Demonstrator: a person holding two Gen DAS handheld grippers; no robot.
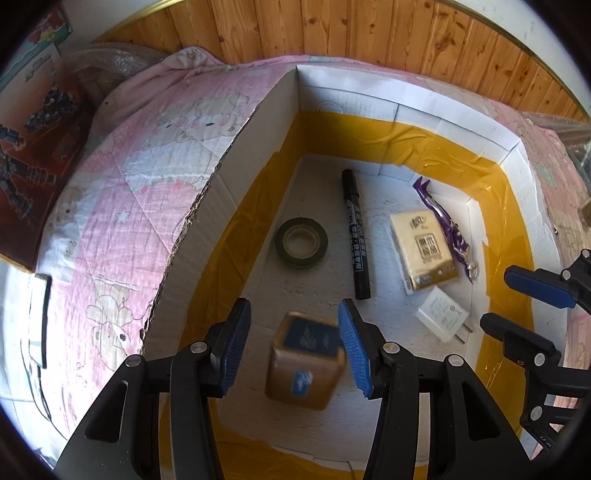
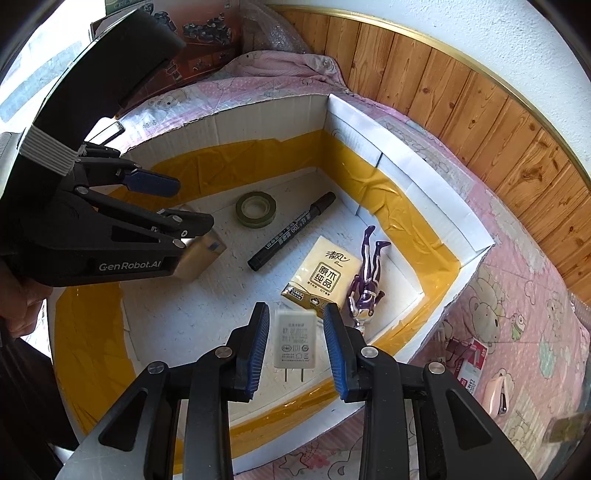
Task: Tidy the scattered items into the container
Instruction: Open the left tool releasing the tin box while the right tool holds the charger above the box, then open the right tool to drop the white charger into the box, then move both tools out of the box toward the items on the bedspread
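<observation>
The container is a white cardboard box [image 1: 236, 155] [image 2: 436, 192] lined with yellow tape. On its floor lie a tape roll [image 1: 301, 242] [image 2: 256, 208], a black marker [image 1: 354, 240] [image 2: 291, 230], a tissue pack [image 1: 423, 251] [image 2: 323, 277], a purple figure [image 1: 447, 225] [image 2: 367, 280] and a white charger [image 1: 441, 317] [image 2: 293, 343]. My left gripper [image 1: 295, 347] [image 2: 181, 203] is open; a blurred small brown box [image 1: 303, 362] [image 2: 201, 258] sits between and below its pads, the left pad clear of it. My right gripper [image 2: 295, 339] [image 1: 498, 299] hangs narrowly open over the charger, pads not pressing.
The container rests on a pink cartoon quilt [image 1: 129, 192] beside a wood-panelled wall [image 1: 332, 33]. Outside it, at the right, lie a pink stapler [image 2: 498, 395] and a red-and-white pack [image 2: 469, 362]. A dark flat item [image 1: 40, 317] lies to the left, with toy boxes [image 1: 33, 122] behind it.
</observation>
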